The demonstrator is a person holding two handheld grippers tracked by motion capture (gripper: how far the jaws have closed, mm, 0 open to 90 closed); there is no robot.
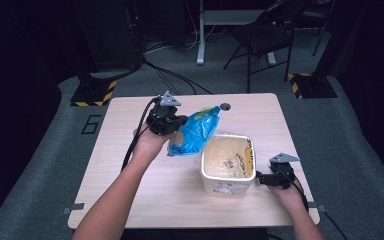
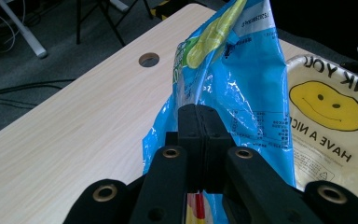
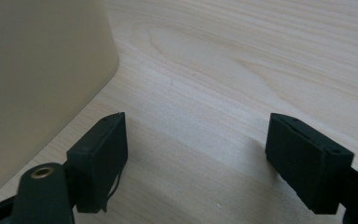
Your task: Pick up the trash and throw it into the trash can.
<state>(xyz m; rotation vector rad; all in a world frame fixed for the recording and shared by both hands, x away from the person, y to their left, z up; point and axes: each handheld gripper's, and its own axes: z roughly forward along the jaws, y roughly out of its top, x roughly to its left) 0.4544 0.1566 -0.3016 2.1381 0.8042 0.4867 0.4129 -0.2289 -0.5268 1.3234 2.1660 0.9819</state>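
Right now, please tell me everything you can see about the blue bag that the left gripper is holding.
The blue bag is a glossy, crinkled plastic snack packet with yellow and green print, small text on its back and a red and yellow patch near its lower end. The left gripper is shut on it, with the jaws pinched on the film. It hangs tilted in the air, off the table, beside the upper left corner of the bin, which is lined with a smiley-face bag. Nothing else touches it.

The pale plastic bag lining the white tub (image 2: 328,121) has a yellow smiley face with "HAVE A NICE" readable upside down, and the crinkly blue snack bag (image 2: 242,93) has fine print too tiny to read.
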